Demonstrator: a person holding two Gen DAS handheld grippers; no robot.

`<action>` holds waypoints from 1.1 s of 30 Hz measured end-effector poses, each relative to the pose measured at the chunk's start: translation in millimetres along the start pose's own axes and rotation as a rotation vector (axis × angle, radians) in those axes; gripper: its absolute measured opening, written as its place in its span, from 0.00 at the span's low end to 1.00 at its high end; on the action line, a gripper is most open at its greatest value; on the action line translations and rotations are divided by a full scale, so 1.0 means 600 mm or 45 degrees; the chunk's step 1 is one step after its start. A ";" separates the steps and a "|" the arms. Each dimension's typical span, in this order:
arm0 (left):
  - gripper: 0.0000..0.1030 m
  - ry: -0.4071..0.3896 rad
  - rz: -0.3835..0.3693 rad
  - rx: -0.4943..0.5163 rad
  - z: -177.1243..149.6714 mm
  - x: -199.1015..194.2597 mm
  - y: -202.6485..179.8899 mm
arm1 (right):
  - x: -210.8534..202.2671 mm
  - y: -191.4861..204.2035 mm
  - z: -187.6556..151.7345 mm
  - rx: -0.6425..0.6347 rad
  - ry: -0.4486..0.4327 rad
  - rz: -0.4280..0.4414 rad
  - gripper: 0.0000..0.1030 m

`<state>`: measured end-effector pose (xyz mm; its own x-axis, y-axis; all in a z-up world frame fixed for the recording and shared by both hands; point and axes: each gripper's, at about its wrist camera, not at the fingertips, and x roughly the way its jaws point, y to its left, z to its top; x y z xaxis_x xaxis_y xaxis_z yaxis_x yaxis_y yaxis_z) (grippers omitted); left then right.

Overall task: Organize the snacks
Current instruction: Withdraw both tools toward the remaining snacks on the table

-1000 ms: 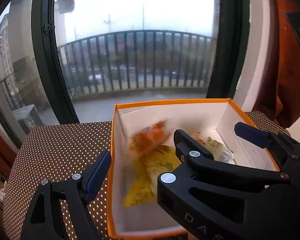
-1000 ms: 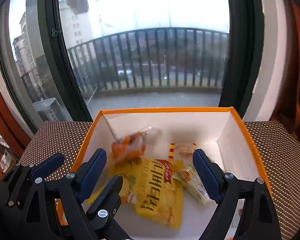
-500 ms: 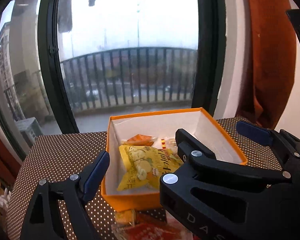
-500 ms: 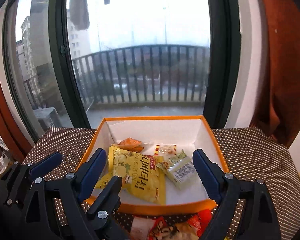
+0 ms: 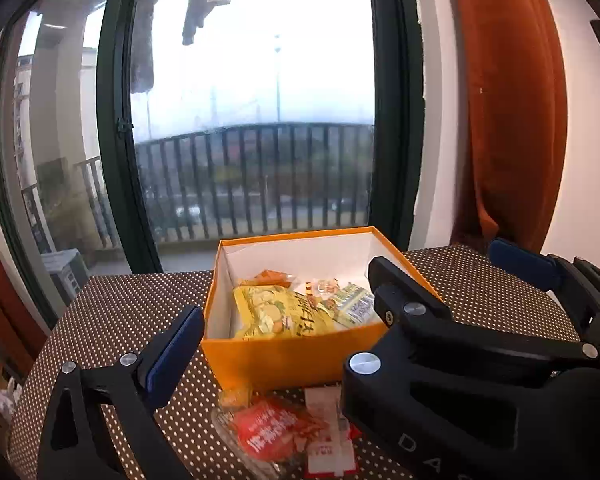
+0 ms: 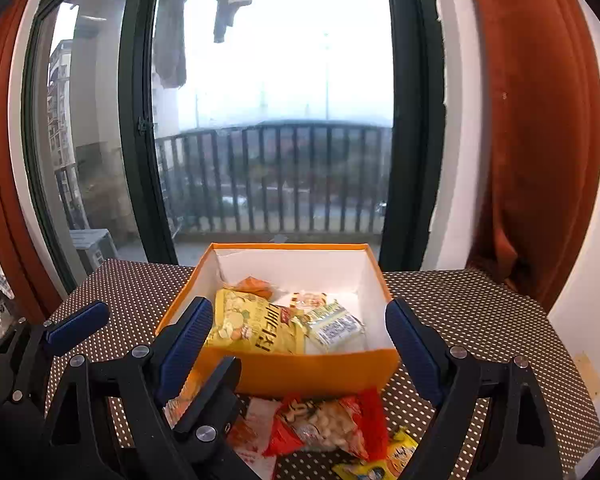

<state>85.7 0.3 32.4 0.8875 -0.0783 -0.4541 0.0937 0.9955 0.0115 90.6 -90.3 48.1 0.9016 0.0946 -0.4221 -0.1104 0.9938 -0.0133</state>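
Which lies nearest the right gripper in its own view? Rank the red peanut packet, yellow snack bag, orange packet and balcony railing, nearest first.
1. Red peanut packet, on the table before the box.
2. Yellow snack bag, box front-left.
3. Orange packet, box back-left.
4. Balcony railing, outside the window.

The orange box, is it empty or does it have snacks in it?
Not empty. The lidless orange box holds a yellow packet and smaller snacks.

One orange cardboard box (image 6: 300,372) holds four snack packets (image 6: 256,326). About five more loose snack packets (image 6: 328,424) lie just outside.
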 end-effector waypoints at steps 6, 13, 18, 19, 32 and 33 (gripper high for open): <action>1.00 0.003 -0.003 0.044 -0.043 -0.024 -0.020 | -0.028 -0.006 -0.043 -0.033 -0.028 -0.046 0.91; 1.00 0.057 -0.006 0.024 -0.100 -0.020 -0.039 | -0.031 -0.021 -0.097 -0.037 0.030 -0.068 0.92; 1.00 0.136 -0.001 0.037 -0.142 0.008 -0.058 | -0.009 -0.042 -0.142 -0.017 0.110 -0.085 0.92; 1.00 0.148 0.002 0.045 -0.148 0.015 -0.062 | -0.003 -0.047 -0.150 -0.009 0.129 -0.086 0.92; 0.99 0.314 -0.027 0.080 -0.237 0.082 -0.102 | 0.087 -0.102 -0.256 0.052 0.354 -0.138 0.92; 0.99 0.328 -0.029 0.081 -0.241 0.087 -0.103 | 0.093 -0.107 -0.261 0.054 0.367 -0.142 0.92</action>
<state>60.9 -57.9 -120.6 0.7416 -0.0766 -0.6665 0.1481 0.9876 0.0513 82.5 -157.9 -116.7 0.7505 -0.0296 -0.6602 0.0051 0.9992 -0.0389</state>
